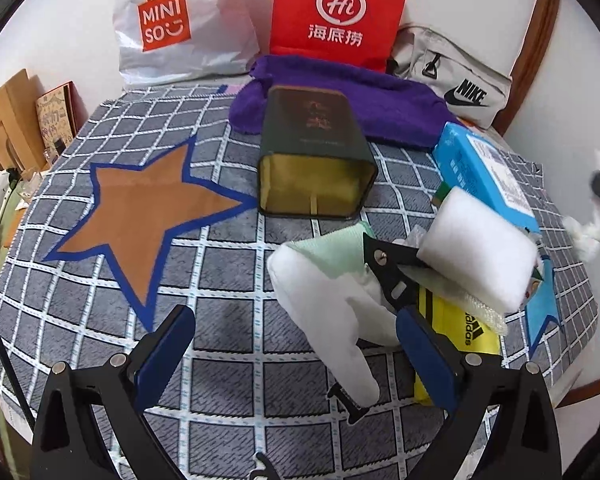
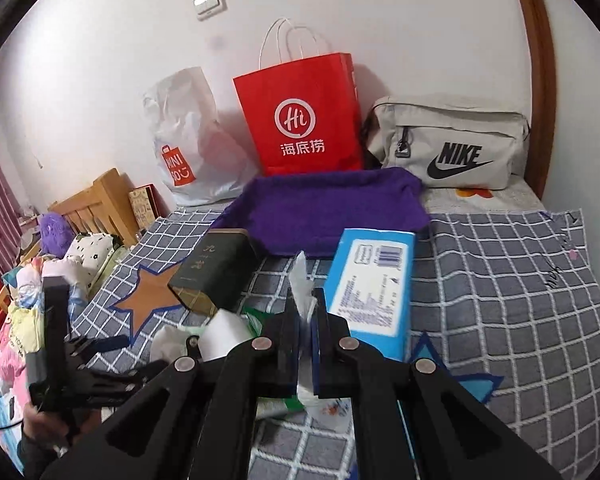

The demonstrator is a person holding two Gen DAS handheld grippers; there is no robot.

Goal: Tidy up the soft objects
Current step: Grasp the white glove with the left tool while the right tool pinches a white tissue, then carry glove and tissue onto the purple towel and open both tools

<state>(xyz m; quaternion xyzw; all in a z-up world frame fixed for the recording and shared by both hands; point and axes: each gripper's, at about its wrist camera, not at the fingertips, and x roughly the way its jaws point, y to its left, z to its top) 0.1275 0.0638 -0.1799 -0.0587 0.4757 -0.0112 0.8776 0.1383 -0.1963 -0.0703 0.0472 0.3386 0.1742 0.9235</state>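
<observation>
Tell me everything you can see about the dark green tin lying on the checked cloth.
The dark green tin is a tall rectangular box with rounded corners, apparently metal, lying on its side on the checked cloth. Its open mouth faces the left wrist camera, showing a dull gold lining and nothing visible inside; no lid is seen. Faint reddish-gold characters mark its upper face. It sits beside the orange star, whose tip reaches its mouth. Its far end lies at or on the purple towel. Neither gripper touches it.

You've got a red paper bag [image 2: 300,120], white plastic bag [image 1: 180,20] and grey pouch [image 2: 452,144] against the wall; dark tin [image 1: 314,152] lies on the checked cloth [image 1: 228,360].
</observation>
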